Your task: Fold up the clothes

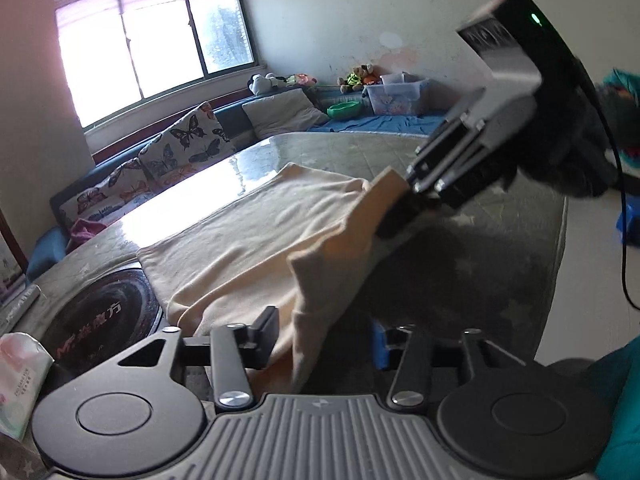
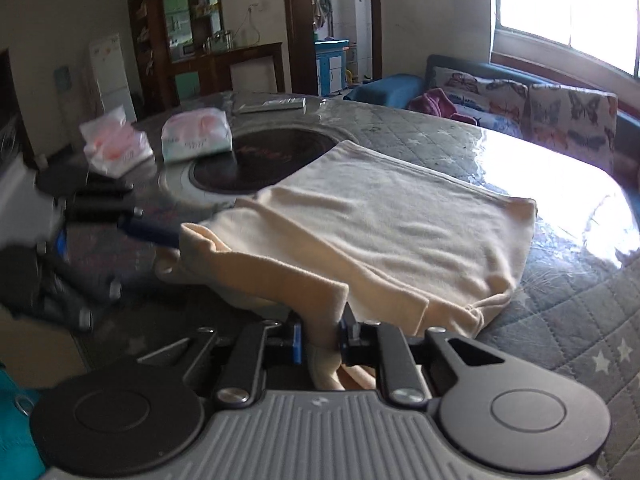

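Left tongs (image 1: pixel 316 344): narrow, pinching a raised edge of the shirt (image 1: pixel 256 232) between their tips.
Right tongs (image 2: pixel 320 340): narrow, clamped on another bunch of the same near edge; in the left view they grip it higher, toward the right.
Shirt: cream, spread on the tabletop (image 2: pixel 560 300), its near edge lifted off the surface by both tongs, the rest lying flat and stretching away toward the window side.
Key relation: the flat body lies ahead of both tongs; the held edge runs between them, so a fold would likely carry that edge forward over the body. Each tong holds its own end; neither is clearly nearer the far hem.
Cooktop (image 1: pixel 100 320): round dark disc set in the tabletop, just beside the shirt's left edge, part of it under the cloth. Red writing on it reads "MF" with Chinese characters, not clear enough to give in full.
Tissue packs (image 2: pixel 196 134): two, one resting on the cooktop rim; their print is too small to read.
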Demonstrator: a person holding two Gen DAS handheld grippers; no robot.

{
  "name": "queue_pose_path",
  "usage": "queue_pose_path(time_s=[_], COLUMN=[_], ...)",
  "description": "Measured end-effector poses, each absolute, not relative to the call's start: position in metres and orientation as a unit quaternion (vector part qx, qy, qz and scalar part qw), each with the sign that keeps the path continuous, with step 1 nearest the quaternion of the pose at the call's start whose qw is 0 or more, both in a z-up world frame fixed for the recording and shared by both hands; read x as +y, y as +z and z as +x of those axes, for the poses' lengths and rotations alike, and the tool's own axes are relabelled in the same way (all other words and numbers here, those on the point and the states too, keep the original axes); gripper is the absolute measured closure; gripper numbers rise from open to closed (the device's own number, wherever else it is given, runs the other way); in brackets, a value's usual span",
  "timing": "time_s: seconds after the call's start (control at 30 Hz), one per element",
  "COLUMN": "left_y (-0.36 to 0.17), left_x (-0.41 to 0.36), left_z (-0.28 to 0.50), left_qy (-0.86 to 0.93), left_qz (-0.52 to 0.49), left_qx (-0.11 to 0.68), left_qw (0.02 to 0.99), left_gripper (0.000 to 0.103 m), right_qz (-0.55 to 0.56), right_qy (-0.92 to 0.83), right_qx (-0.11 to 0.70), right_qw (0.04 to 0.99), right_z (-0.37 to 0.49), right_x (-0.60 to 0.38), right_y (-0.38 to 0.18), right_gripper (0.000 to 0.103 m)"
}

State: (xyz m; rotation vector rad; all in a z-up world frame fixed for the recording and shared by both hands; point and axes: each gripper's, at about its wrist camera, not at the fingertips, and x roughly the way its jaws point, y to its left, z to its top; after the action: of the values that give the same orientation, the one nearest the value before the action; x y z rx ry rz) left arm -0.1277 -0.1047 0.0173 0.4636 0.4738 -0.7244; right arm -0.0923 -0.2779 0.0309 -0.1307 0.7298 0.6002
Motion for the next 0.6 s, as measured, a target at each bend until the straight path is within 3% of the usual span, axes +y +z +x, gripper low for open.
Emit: queue_pose_path(time_s=[0.2,0.27,0.4,0.6], left_y=[0.005,0.003,0.004,0.025], left_x=[-0.111,-0.108,-0.099,-0.083], left_z=[-0.123,-0.12,-0.118,-0.134], left_qy=[-0.32,-0.318,-0.325,-0.355], left_qz=[0.272,0.282,0.291,0.265], left_qx=[0.214,0.215,0.216,0.214], left_qw=[0.882,0.879,0.873,0.871], left_gripper=[0.053,0.062,0.09,0.097], right_qz=[-0.06,-0.066,-0.074,-0.082], right_qy=[0.277,0.274,0.271,0.285], right_qx=[0.352,0.348,0.335,0.317], right_qw=[0.892,0.894,0.899,0.901], right_z=[-0.088,-0.089,-0.097,-0.122], right_x=[-0.277,-0.276,-0.272,-0.272], right_y=[0.03,0.029,0.028,0.041], right_gripper=[0.088,0.089,0.092,0.093])
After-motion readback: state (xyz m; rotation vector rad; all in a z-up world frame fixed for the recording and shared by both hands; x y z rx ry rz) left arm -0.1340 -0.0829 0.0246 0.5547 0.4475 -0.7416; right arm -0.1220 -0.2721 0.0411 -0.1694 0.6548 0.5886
